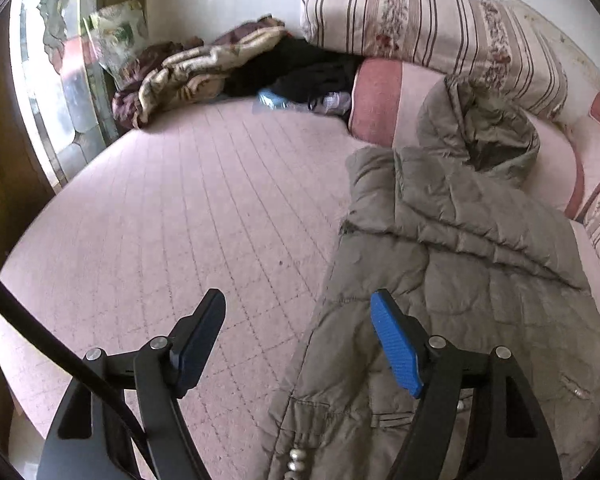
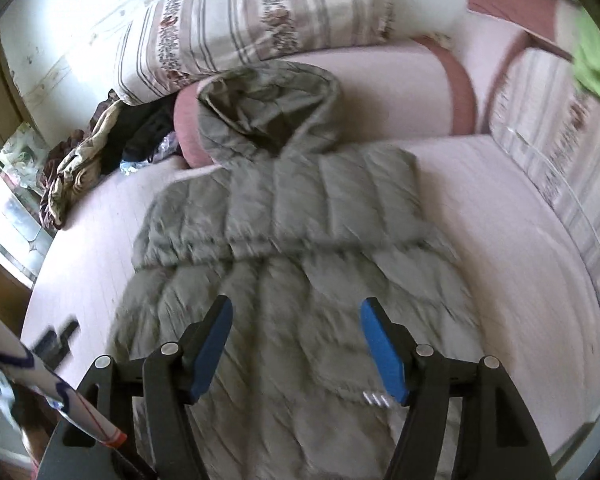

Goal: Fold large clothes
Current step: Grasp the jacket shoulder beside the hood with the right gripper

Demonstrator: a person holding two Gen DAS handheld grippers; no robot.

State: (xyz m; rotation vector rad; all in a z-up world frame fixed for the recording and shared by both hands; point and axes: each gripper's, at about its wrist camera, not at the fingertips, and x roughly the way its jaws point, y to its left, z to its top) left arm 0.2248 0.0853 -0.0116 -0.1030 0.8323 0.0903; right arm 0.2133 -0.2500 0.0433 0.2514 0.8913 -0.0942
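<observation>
A grey-olive hooded puffer jacket (image 1: 460, 248) lies on a pink quilted bed (image 1: 172, 208), its hood up against a pink bolster. In the right wrist view the jacket (image 2: 300, 240) fills the middle, sleeves folded in, hood (image 2: 268, 108) at the far end. My left gripper (image 1: 298, 304) is open and empty, hovering over the jacket's left edge, its right finger above the fabric. My right gripper (image 2: 296, 312) is open and empty above the jacket's lower body. The right view is motion-blurred.
A striped floral pillow (image 1: 432, 28) and pink bolster (image 1: 384, 100) lie at the head. A brown-cream blanket (image 1: 180, 76) and dark clothes (image 1: 300, 72) are heaped at the far left corner. A window (image 1: 48, 92) is left. A green cloth (image 2: 596, 68) hangs at right.
</observation>
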